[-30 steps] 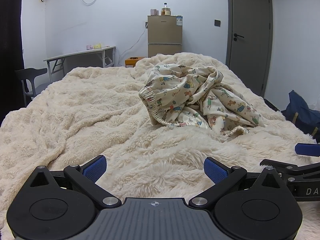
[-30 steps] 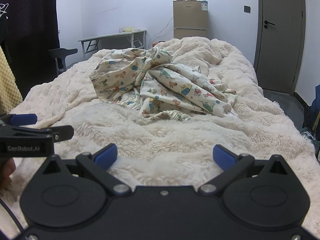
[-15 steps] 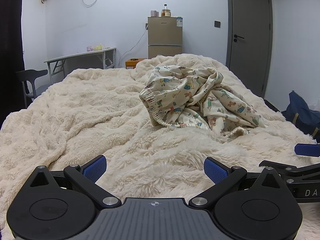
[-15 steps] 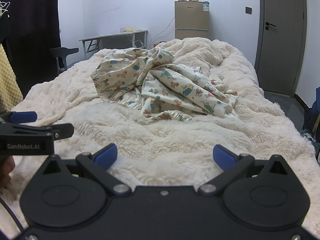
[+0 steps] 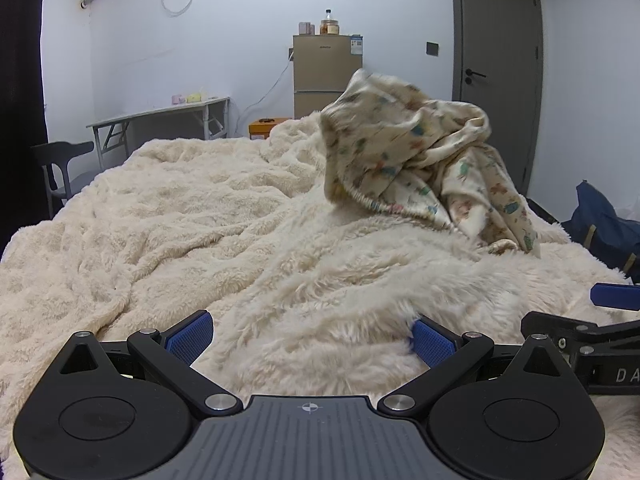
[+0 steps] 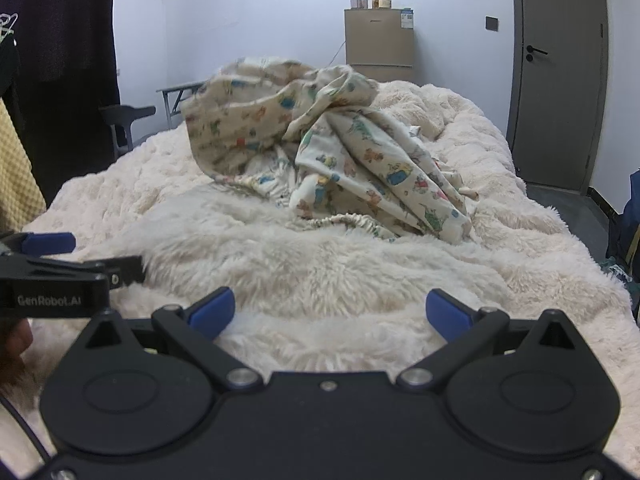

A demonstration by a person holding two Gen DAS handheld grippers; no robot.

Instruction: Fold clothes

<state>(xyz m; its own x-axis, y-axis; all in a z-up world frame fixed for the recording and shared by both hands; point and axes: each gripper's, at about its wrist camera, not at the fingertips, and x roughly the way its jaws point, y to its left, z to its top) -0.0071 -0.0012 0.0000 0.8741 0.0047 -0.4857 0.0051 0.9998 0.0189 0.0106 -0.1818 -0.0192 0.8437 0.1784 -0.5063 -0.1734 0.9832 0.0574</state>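
Fleece blanket under crumpled printed garment (both grippers agape).

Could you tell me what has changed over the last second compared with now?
The printed garment now bulges higher and looks motion-blurred, though neither gripper holds it. The left gripper and right gripper stayed open, low over the fluffy blanket.

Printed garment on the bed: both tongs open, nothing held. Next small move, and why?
Probably ease both tongs forward toward the printed garment. It sits bunched on the fluffy blanket, ahead of and clear of both tools. The left tongs and right tongs are open and empty, low over the blanket. The gathered elastic edge faces them, likely the easiest place to pinch.
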